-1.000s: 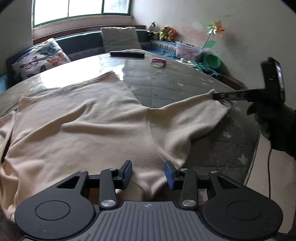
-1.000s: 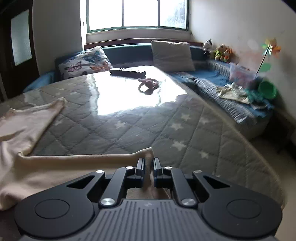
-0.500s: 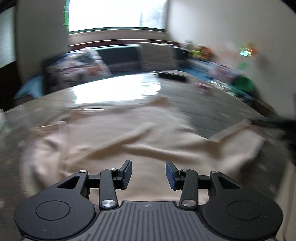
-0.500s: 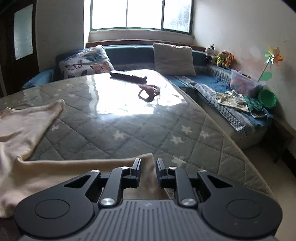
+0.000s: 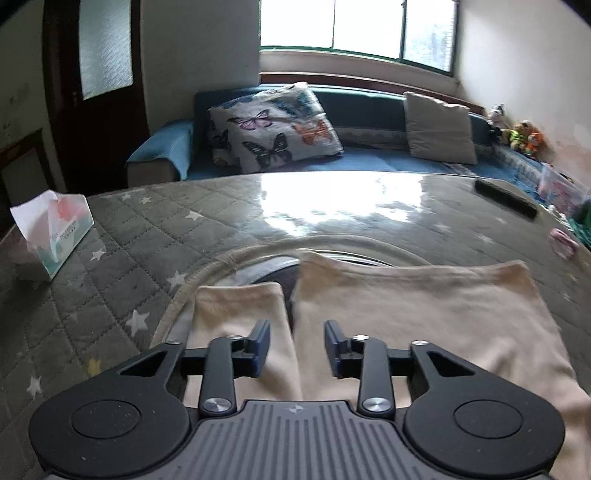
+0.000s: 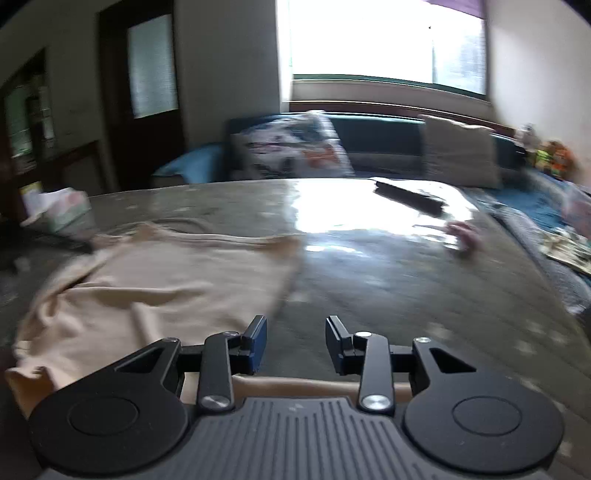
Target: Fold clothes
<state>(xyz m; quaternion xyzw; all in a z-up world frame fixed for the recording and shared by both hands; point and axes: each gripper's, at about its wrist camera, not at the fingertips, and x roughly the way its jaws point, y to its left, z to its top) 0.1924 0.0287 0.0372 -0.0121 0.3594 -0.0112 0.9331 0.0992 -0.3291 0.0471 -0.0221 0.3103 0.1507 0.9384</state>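
Right view blurred; cream knit sweater point(image 5: 424, 314) cut off below. Left gripper point(image 5: 296, 341) jaws just narrowing, right gripper point(image 6: 295, 341) jaws just widening, both empty.

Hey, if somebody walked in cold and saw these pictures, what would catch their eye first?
Probably the cream garment spread over the grey star-quilted table, right ahead of the left gripper, whose jaws stand apart with nothing clamped. Next comes the glare of the window mirrored on the tabletop, with the butterfly cushion on the blue sofa behind. At the table's left edge sits a tissue box.
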